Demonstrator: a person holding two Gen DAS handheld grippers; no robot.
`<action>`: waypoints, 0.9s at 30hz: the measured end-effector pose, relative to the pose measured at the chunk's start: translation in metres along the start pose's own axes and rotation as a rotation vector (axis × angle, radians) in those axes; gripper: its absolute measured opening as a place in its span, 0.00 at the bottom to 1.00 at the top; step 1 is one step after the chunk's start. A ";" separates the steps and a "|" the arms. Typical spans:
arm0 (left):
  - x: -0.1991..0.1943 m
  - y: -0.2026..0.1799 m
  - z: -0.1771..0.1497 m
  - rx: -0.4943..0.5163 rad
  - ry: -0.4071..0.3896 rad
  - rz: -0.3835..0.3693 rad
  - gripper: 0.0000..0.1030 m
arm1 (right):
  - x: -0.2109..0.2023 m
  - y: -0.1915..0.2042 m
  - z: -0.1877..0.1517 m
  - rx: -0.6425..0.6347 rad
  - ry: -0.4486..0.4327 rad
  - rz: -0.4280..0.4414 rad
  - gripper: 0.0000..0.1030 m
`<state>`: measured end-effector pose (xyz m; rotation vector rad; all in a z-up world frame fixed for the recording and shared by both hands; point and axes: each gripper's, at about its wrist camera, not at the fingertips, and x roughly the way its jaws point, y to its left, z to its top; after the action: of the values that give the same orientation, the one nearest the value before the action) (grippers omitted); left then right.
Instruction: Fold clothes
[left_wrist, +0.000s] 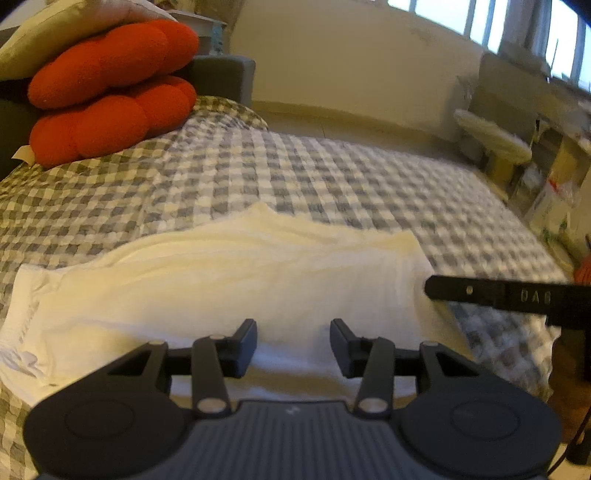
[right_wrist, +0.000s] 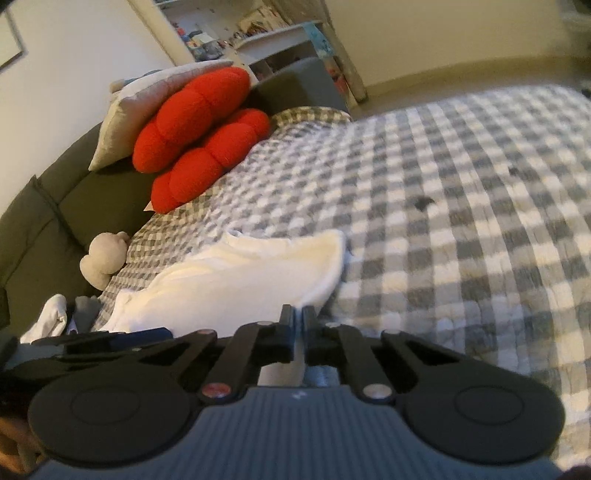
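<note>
A white garment (left_wrist: 236, 280) lies folded over on the grey-and-white checked bedspread (left_wrist: 332, 177). It also shows in the right wrist view (right_wrist: 240, 284). My left gripper (left_wrist: 293, 345) is open just above the garment's near edge, holding nothing. My right gripper (right_wrist: 299, 328) has its jaws nearly together at the garment's near right corner; whether cloth sits between them is hidden. In the left wrist view the right gripper's finger (left_wrist: 480, 291) reaches in from the right and touches the garment's right edge.
Two red cushions (left_wrist: 110, 92) and a grey pillow (right_wrist: 147, 107) lean on the dark headboard (right_wrist: 44, 210). A plush toy (right_wrist: 103, 258) and socks (right_wrist: 51, 321) lie at the bed's left side. Shelves and clutter (left_wrist: 535, 166) stand beyond the bed's right edge.
</note>
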<state>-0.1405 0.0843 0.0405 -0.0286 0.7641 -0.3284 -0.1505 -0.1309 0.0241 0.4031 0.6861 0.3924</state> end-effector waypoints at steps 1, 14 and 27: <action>-0.002 0.004 0.001 -0.019 -0.011 -0.012 0.43 | -0.001 0.005 0.001 -0.015 -0.009 -0.002 0.06; -0.013 0.076 0.001 -0.365 -0.087 -0.135 0.42 | 0.063 0.074 0.004 -0.235 0.167 0.156 0.09; 0.000 0.061 0.008 -0.358 -0.052 -0.205 0.42 | 0.017 0.083 -0.025 -0.485 0.167 0.181 0.38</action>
<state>-0.1179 0.1416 0.0374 -0.4534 0.7623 -0.3797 -0.1725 -0.0465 0.0374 -0.0298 0.6928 0.7508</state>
